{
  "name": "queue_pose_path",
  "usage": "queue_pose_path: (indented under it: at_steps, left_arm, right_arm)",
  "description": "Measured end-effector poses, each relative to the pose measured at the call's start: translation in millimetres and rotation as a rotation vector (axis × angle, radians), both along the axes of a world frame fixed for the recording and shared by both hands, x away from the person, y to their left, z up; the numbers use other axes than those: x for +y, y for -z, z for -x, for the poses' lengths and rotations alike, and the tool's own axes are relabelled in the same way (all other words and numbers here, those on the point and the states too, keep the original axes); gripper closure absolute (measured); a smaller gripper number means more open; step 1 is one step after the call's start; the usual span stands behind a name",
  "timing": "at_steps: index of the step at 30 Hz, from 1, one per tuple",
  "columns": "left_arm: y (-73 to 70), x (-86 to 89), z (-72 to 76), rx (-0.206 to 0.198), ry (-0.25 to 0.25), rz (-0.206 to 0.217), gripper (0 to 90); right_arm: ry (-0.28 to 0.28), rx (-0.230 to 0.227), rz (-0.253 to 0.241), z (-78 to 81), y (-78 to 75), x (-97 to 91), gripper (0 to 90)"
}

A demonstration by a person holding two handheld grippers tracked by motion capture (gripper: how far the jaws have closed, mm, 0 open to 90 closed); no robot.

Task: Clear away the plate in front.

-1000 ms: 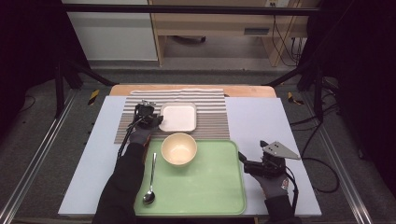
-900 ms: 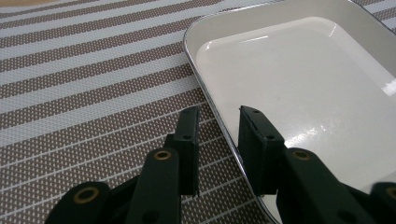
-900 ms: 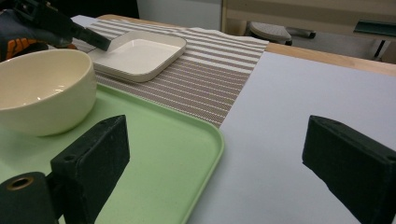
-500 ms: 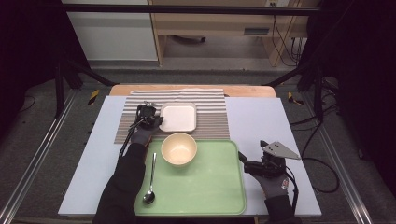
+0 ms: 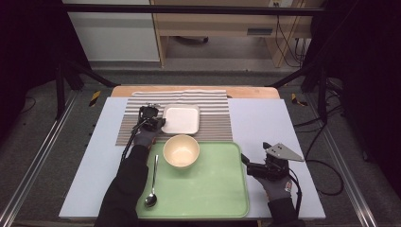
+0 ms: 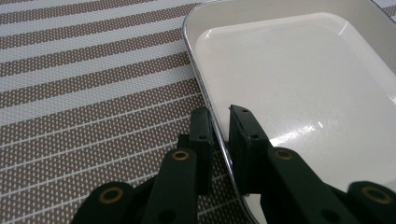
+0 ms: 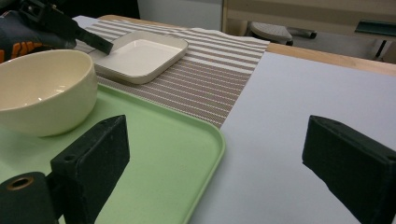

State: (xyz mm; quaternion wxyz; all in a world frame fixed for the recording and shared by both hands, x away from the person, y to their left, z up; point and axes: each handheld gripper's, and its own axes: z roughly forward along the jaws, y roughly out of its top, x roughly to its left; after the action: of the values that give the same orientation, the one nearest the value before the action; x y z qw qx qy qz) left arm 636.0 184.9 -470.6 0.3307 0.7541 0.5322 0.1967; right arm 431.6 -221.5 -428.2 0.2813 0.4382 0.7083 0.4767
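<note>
Left gripper [image 5: 156, 124] sits on the brown-and-white striped woven placemat [image 5: 215, 118], jaws straddling the near-left rim of the shallow white square ceramic dish [image 5: 181, 118]; they have just been closing, one pad outside the rim and one inside, with a sliver of gap on each side in the left gripper view. Dish glossy, rounded corners, empty, lying flat mid-placemat just behind the cream round bowl [image 5: 180, 151]. Bowl and metal spoon [image 5: 152, 182] lie on the pale green plastic tray [image 5: 213, 189]. Right gripper [image 5: 247, 162] hovers beside the tray's right edge, jaws spread wide, nothing between. Dish's far corners cut off in the left gripper view [image 6: 299, 70].
</note>
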Motion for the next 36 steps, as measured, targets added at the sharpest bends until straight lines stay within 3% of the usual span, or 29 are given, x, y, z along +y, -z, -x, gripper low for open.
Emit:
queue_pose_path:
  at_steps: [4, 9, 20, 25, 30, 36]
  left_arm:
    - [-0.7, -2.1, 0.2, 0.0, -0.011, -0.001, 80.7]
    - [-2.1, -4.0, 2.5, -0.035, -0.029, -0.008, 83.3]
    - [-17.6, 0.5, 8.3, -0.07, -0.027, 0.087, 87.4]
    - [-23.9, -0.4, 12.0, -0.095, -0.018, 0.082, 88.1]
    - [-34.2, -1.8, 17.0, -0.159, -0.024, 0.067, 88.3]
    - [-53.3, 5.2, 22.4, -0.216, -0.053, 0.097, 88.3]
  right_arm:
    - [-0.001, 0.001, -0.002, -0.2, 0.1, -0.1, 7.7]
    - [-0.001, 0.0, -0.004, 0.0, -0.2, -0.6, 7.7]
    - [0.0, 0.0, -0.004, 0.1, -0.5, -0.8, 7.7]
    - [0.002, 0.001, -0.001, 0.1, -0.4, -1.1, 7.7]
    - [0.001, 0.004, 0.001, 0.3, -0.7, -1.3, 7.7]
    - [0.004, -0.002, -0.003, 0.6, -1.2, -1.6, 7.7]
